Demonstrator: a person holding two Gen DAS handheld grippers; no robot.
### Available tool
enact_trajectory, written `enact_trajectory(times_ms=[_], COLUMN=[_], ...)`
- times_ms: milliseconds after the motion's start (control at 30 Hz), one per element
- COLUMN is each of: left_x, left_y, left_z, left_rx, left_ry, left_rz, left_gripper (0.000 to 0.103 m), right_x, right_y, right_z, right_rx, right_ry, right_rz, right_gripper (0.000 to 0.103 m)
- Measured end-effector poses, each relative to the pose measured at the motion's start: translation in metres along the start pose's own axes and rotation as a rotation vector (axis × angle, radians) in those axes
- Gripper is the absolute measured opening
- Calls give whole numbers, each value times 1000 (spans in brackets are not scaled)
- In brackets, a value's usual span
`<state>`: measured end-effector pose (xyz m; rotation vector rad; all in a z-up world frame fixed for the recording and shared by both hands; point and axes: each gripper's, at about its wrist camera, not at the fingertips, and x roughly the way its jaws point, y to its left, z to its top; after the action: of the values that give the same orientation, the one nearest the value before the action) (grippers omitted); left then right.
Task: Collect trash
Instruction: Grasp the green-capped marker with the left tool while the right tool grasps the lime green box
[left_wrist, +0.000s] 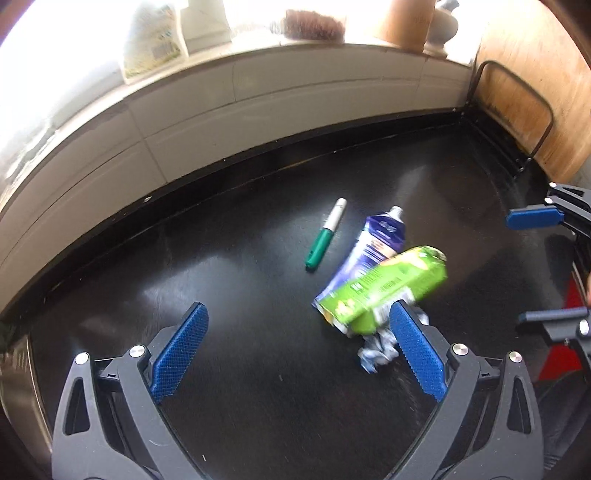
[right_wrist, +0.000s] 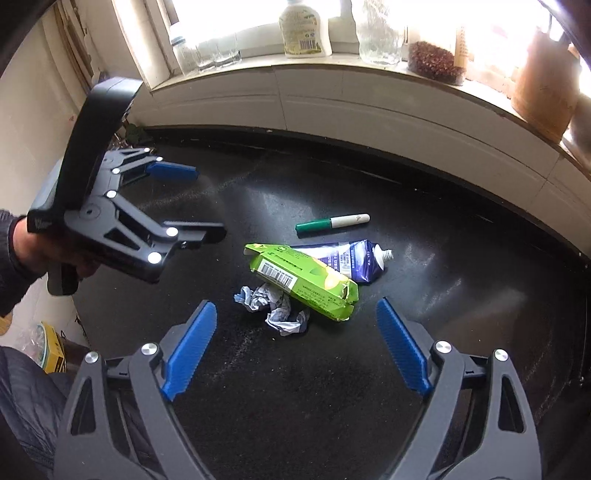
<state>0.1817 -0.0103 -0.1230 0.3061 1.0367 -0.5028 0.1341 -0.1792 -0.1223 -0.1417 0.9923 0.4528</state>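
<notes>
On the black table lie a crushed green carton (left_wrist: 384, 286) (right_wrist: 306, 280), a squeezed blue-and-white tube (left_wrist: 373, 243) (right_wrist: 351, 258) partly under it, a crumpled paper wad (left_wrist: 376, 350) (right_wrist: 273, 304) and a green-and-white marker (left_wrist: 325, 234) (right_wrist: 332, 222). My left gripper (left_wrist: 299, 325) is open and empty, above the table, its right fingertip over the carton's near end; it also shows in the right wrist view (right_wrist: 199, 199). My right gripper (right_wrist: 295, 314) is open and empty, just short of the paper wad; it also shows at the right edge of the left wrist view (left_wrist: 539, 266).
A white tiled wall (right_wrist: 332, 96) borders the table's far side. The windowsill holds a white bottle (right_wrist: 304, 29), glasses (right_wrist: 214, 55), a jar (right_wrist: 380, 33), a bowl of brown stuff (right_wrist: 434, 61) and a wooden container (right_wrist: 543, 92). A wooden board (left_wrist: 532, 92) stands at right.
</notes>
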Motion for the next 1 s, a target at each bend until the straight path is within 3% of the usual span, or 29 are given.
enact_trajectory(times_ms=[233, 333, 433, 500, 567, 600, 633, 667, 700, 767, 1000], left_x=[81, 101, 123, 133, 136, 135, 135, 133, 135, 133, 98], left_y=[20, 21, 19, 17, 14, 12, 11, 7, 4, -3, -8], left_z=[36, 47, 53, 55, 58, 58, 59, 60, 61, 60, 52], left_rx=[41, 50, 78, 96, 121, 133, 143, 163, 176, 211, 160], left_ry=[100, 98, 109, 102, 84, 76, 71, 71, 74, 71, 16], left_rz=[-77, -145, -181, -180, -184, -187, -187, -190, -183, -162, -89], left_gripper=[95, 95, 87, 83, 78, 68, 52, 43, 27, 13, 13], right_x=[60, 82, 100, 109, 114, 115, 115, 115, 113, 110, 79], right_y=[-20, -19, -21, -22, -22, -22, -22, -21, -20, -18, -8], right_z=[14, 19, 23, 24, 25, 24, 24, 23, 22, 21, 12], right_rx=[-75, -167, -225, -254, -271, -278, -281, -284, -292, -306, -301], right_ry=[89, 128, 160, 182, 199, 201, 205, 205, 202, 190, 148], right_rz=[20, 5, 27, 37, 55, 62, 71, 71, 68, 47, 15], right_gripper=[83, 77, 76, 66, 55, 51, 40, 37, 36, 34, 32])
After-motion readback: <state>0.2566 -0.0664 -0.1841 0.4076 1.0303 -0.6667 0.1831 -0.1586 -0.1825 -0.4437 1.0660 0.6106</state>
